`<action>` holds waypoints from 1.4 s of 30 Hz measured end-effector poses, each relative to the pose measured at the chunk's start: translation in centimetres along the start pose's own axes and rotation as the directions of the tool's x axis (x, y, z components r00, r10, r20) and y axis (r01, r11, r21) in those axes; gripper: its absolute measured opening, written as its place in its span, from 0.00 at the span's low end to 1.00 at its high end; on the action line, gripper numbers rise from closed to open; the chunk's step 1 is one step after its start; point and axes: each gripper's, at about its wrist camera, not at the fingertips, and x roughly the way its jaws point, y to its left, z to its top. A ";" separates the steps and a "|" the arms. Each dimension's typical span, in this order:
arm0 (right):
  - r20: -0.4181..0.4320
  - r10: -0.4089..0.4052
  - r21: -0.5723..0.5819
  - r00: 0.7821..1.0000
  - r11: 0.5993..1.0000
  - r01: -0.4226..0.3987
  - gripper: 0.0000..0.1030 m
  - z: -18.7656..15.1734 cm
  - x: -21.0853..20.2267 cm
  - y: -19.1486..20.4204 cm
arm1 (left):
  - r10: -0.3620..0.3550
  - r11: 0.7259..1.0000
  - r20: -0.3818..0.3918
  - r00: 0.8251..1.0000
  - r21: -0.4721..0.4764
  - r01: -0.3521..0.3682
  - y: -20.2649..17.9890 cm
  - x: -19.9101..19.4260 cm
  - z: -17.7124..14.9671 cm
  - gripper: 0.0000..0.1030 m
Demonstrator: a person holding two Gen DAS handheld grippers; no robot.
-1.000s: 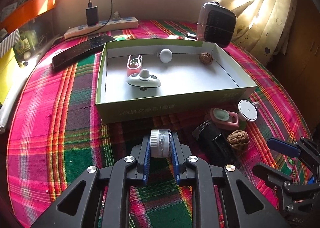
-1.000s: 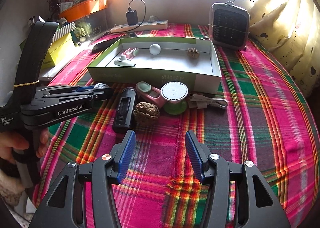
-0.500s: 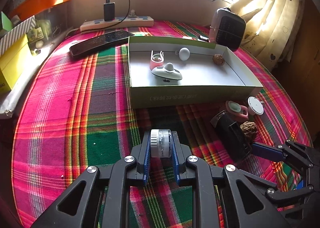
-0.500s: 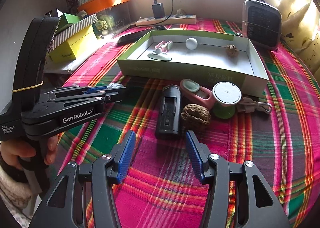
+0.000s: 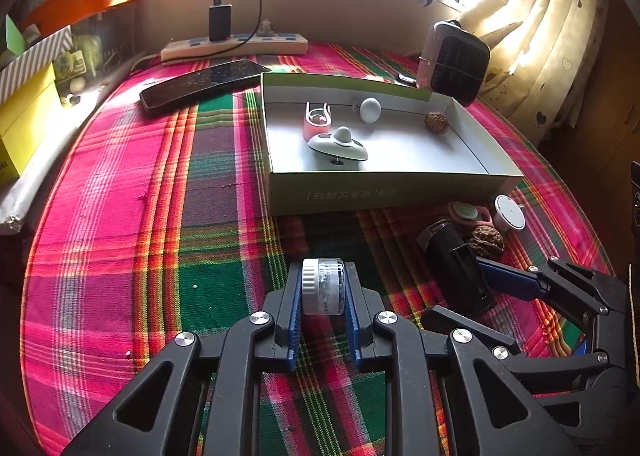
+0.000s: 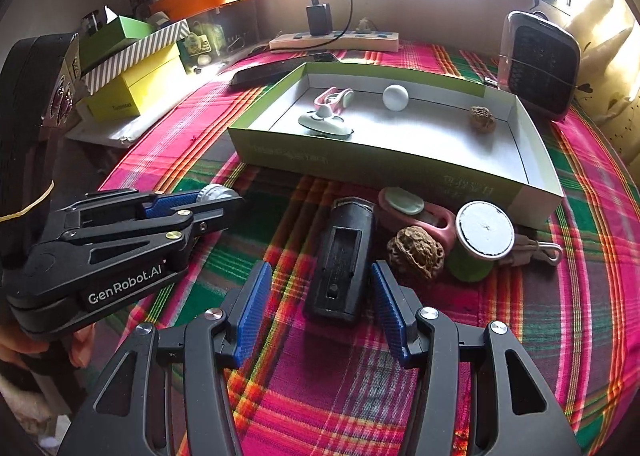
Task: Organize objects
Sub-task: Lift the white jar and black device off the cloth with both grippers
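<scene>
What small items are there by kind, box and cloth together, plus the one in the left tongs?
Walnuts: 2
Pink pieces: 2
White ball: 1
Grey-white saucer toy: 1
Black case: 1
White-topped green spool: 1
Clear jar: 1
Beige cord: 1
Total: 10

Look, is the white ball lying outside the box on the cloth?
No, the white ball sits inside the green box, near its far wall.

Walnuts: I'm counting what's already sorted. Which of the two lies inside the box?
The smaller-looking walnut near the box's far right corner; the other walnut lies outside on the cloth.
</scene>
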 end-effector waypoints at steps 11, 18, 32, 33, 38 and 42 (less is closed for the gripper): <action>-0.004 -0.030 -0.037 1.000 0.999 0.030 0.35 0.4 0.5 0.7 | 0.008 1.000 0.001 1.000 0.007 -0.008 -0.2 0.1 0.0 0.18; -0.003 -0.034 -0.031 0.999 0.999 0.034 0.28 0.3 0.5 0.6 | 0.011 1.000 0.002 1.000 0.010 -0.011 -0.2 0.0 0.0 0.18; -0.002 -0.024 -0.024 1.000 0.999 0.024 0.28 0.2 0.4 0.5 | 0.030 0.999 0.008 1.000 0.025 -0.031 -0.5 -0.2 -0.1 0.17; -0.001 -0.023 -0.024 1.000 0.999 0.023 0.28 0.2 0.4 0.5 | 0.031 0.999 0.009 0.999 0.025 -0.031 -0.5 -0.2 -0.1 0.17; 0.000 -0.016 -0.019 1.000 1.000 0.016 0.28 0.1 0.2 0.4 | 0.038 0.999 0.005 0.999 0.029 -0.038 -0.6 -0.2 -0.2 0.17; 0.002 -0.006 -0.010 1.000 1.000 0.006 0.28 0.1 0.2 0.3 | 0.043 0.999 0.004 0.999 0.028 -0.043 -0.6 -0.3 -0.2 0.17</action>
